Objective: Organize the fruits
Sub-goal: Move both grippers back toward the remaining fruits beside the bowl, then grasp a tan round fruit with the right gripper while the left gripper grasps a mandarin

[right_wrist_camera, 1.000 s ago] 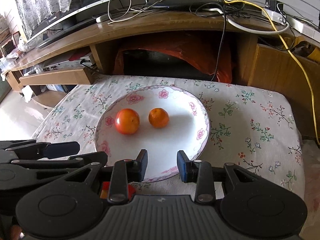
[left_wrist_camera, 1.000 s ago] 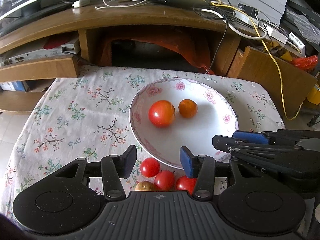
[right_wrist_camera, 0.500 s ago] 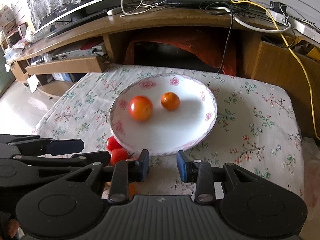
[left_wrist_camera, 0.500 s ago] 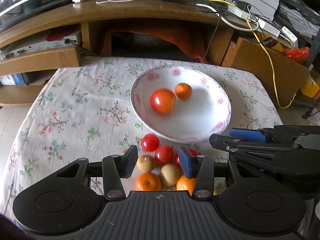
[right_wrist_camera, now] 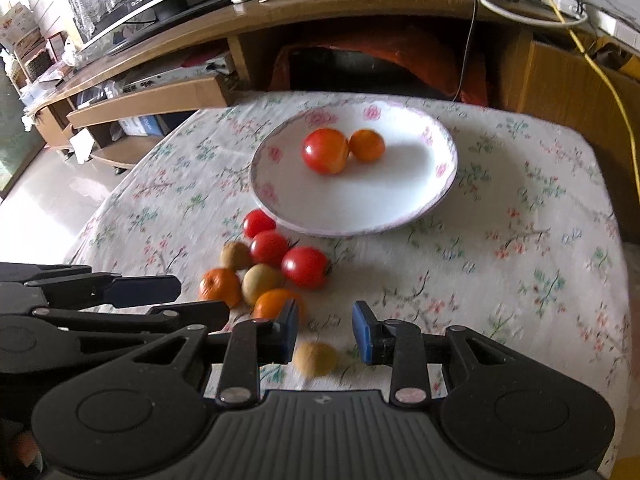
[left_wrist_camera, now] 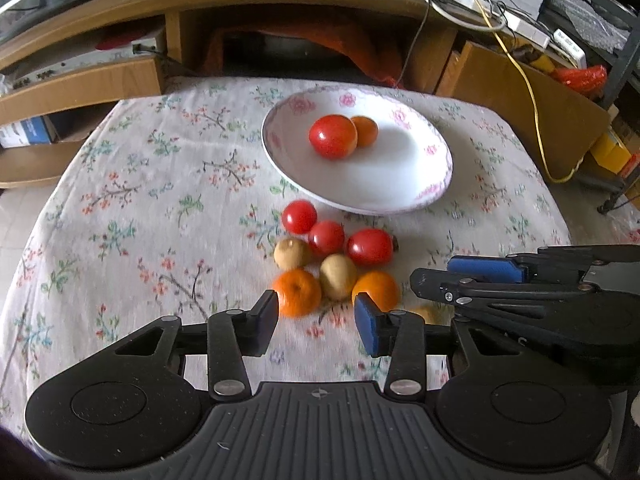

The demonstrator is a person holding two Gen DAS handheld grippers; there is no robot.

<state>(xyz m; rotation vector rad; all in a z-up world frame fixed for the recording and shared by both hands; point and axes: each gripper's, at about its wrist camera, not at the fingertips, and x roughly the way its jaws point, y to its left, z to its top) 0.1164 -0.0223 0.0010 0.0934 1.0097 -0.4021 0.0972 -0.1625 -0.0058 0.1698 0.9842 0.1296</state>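
Note:
A white flowered plate point(left_wrist_camera: 400, 196) point(right_wrist_camera: 352, 216) on the floral tablecloth holds a large tomato point(left_wrist_camera: 333, 136) point(right_wrist_camera: 325, 151) and a small orange point(left_wrist_camera: 366, 131) point(right_wrist_camera: 367, 145). In front of the plate lies a cluster of loose fruit: three tomatoes point(left_wrist_camera: 326, 237) point(right_wrist_camera: 269, 247), two brownish fruits point(left_wrist_camera: 338, 276) point(right_wrist_camera: 262, 278) and two oranges point(left_wrist_camera: 297, 292) point(right_wrist_camera: 219, 285). One more brownish fruit point(right_wrist_camera: 315, 359) lies apart, just below my right gripper point(right_wrist_camera: 325, 332). My left gripper point(left_wrist_camera: 316, 318) hangs open near the front oranges, holding nothing. My right gripper is open and empty too.
A wooden TV stand point(left_wrist_camera: 240, 8) with cables runs behind the table. A low shelf point(left_wrist_camera: 80, 84) sits at the left and a wooden board point(left_wrist_camera: 520, 92) at the right. Bare tablecloth point(left_wrist_camera: 140, 200) spreads left of the fruit, and more point(right_wrist_camera: 520, 240) right of the plate.
Both grippers have pulled back and up from the plate. The fruit cluster in front of the plate has come fully into view. Both stay open.

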